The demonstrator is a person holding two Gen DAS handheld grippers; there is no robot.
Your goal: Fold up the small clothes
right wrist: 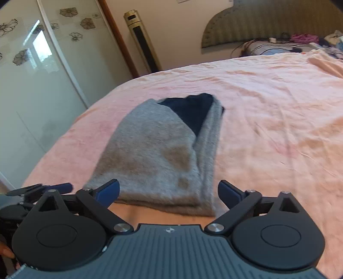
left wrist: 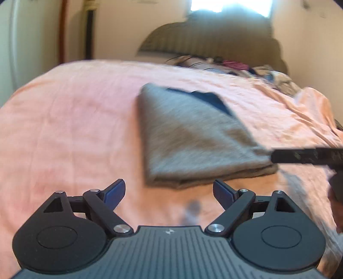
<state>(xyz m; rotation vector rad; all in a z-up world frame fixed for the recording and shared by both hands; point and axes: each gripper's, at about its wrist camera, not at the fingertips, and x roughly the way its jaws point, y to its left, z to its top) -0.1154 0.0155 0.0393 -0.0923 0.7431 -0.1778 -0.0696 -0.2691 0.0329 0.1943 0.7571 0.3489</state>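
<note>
Where folded, grey garment [right wrist: 154,154], navy lining showing

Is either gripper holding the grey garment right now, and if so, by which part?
Nothing is held. The left gripper and right gripper both stand open, fingers apart, and the folded grey garment lies free on the pink bedspread.

Light: daylight, blown-out window [left wrist: 230,5] behind headboard | Glare: window reflection on wardrobe door [right wrist: 40,49] | Blur: left wrist view smeared over grey garment [left wrist: 193,137]; right wrist view sharper | Distortion: fisheye bowing, dark vignette in corners | Shadows: soft
</note>
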